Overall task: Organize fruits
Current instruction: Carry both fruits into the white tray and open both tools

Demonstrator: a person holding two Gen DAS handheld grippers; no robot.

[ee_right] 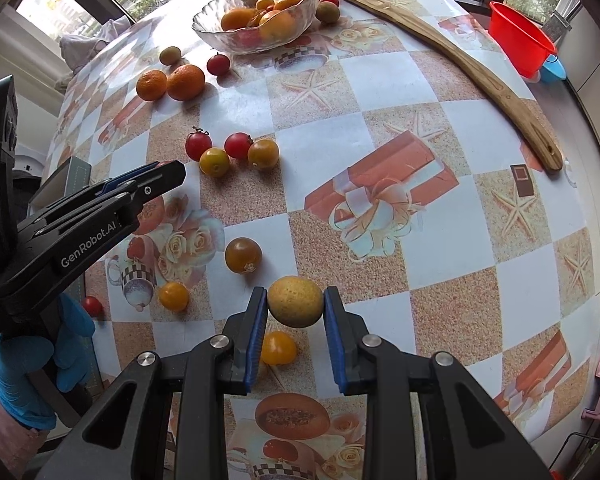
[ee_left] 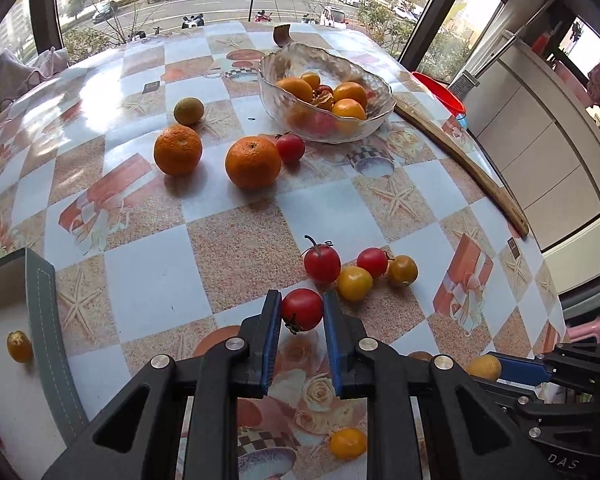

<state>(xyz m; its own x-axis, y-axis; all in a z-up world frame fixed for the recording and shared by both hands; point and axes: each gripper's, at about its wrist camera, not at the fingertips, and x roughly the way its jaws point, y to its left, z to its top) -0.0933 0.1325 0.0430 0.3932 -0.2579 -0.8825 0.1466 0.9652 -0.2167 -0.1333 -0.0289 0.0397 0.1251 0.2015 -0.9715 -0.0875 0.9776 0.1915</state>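
Observation:
My left gripper [ee_left: 302, 308] is shut on a red cherry tomato [ee_left: 302, 309], held just above the patterned table. My right gripper [ee_right: 295, 304] is shut on a yellow-green round fruit [ee_right: 295, 301], also above the table. The right gripper and its fruit [ee_left: 483, 367] show at the lower right of the left wrist view. A glass bowl [ee_left: 276, 80] with several oranges and tomatoes stands at the far side. Two mandarins [ee_left: 178, 149] [ee_left: 253, 162] lie before it. A cluster of red and yellow tomatoes [ee_left: 355, 282] lies just ahead of the left gripper.
A grey box [ee_left: 44, 320] with a small yellow fruit [ee_left: 19, 346] inside is at the left. A long wooden spatula [ee_right: 480, 76] runs along the right edge. A red cup [ee_right: 520, 38] stands beyond it. Loose tomatoes [ee_right: 243, 255] [ee_right: 278, 347] lie near the right gripper.

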